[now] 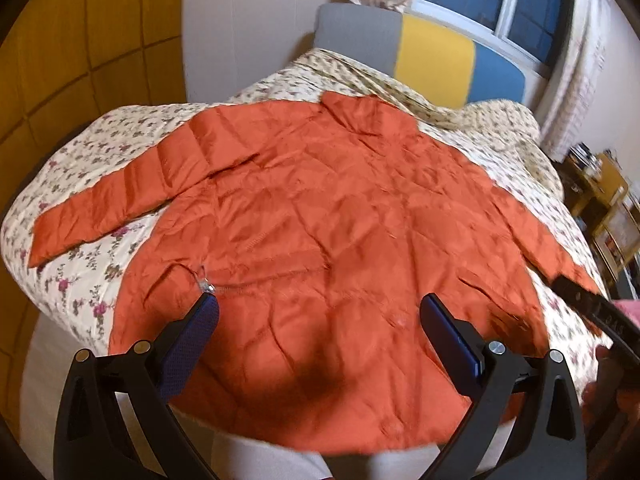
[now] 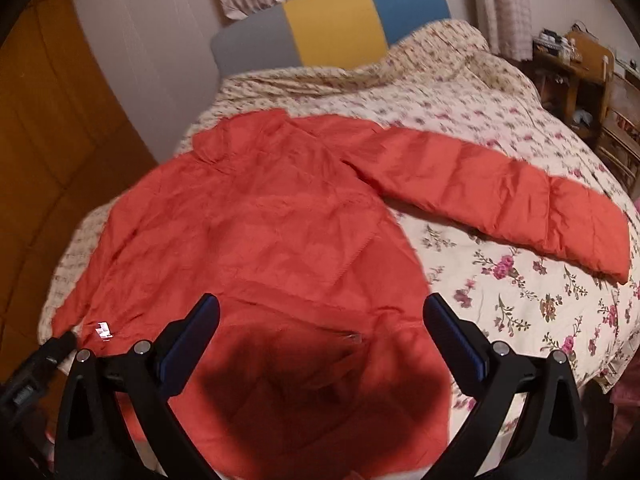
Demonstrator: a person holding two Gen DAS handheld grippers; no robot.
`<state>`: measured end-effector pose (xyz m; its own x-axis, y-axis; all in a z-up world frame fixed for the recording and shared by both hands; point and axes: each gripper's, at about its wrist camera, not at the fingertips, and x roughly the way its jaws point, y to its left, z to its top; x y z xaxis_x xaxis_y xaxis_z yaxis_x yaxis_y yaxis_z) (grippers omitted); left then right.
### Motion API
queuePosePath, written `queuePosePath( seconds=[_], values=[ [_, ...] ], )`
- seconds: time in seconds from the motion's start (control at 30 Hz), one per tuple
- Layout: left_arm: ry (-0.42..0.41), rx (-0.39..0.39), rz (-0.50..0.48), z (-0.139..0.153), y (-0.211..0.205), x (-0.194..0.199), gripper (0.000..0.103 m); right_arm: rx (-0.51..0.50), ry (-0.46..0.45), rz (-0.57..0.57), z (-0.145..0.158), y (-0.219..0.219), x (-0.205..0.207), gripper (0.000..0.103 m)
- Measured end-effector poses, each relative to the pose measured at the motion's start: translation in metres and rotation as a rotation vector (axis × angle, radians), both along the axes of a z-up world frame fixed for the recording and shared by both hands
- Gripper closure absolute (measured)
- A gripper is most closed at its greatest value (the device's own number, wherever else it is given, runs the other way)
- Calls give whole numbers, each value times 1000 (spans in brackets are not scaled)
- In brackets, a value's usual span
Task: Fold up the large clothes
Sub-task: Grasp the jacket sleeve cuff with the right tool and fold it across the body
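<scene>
While your left gripper (image 1: 318, 308) hovers over the hem of the orange jacket (image 1: 320, 220), its jaws stand wide with nothing between them. From the left wrist view, the jacket lies spread flat on the floral bedspread (image 1: 80, 280), collar pointing toward the headboard (image 1: 420, 52) and hem toward you. One sleeve (image 1: 120, 196) runs out to the jacket's left side, fully extended; the other lies down along the right edge. A zipper pull (image 1: 206, 282) glints just beyond the tip of the left finger. The other tool (image 1: 592, 312) shows as a dark bar near the jacket's right cuff.

From the right wrist view, your right gripper (image 2: 320, 312) is also spread wide and empty, held above the lower body of the jacket (image 2: 260, 220). The sleeve (image 2: 500, 200) on the jacket's right reaches well out across the bedspread (image 2: 520, 280) — unfolded.

By my reading, nothing is folded yet: the jacket is only laid out. Both sleeves must be brought across the body, and the body then doubled hem to collar — all of that remains.
</scene>
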<state>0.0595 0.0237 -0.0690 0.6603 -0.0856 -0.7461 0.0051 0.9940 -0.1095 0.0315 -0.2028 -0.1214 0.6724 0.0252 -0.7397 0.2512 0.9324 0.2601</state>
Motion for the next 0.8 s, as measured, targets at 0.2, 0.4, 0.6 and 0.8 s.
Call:
queuePosePath(
  seconds=[0.2, 0.4, 0.6, 0.8],
  values=[
    [24, 151, 78, -28, 15, 43, 3, 196, 37, -213, -42, -65, 23, 2],
    [-17, 166, 92, -43, 40, 87, 3, 393, 19, -453, -73, -130, 25, 24],
    [-20, 152, 168, -58, 65, 133, 3, 520, -108, -646, -78, -179, 18, 31],
    [32, 207, 217, -85, 86, 157, 3, 645, -241, -814, -87, -215, 2, 36]
  ],
)
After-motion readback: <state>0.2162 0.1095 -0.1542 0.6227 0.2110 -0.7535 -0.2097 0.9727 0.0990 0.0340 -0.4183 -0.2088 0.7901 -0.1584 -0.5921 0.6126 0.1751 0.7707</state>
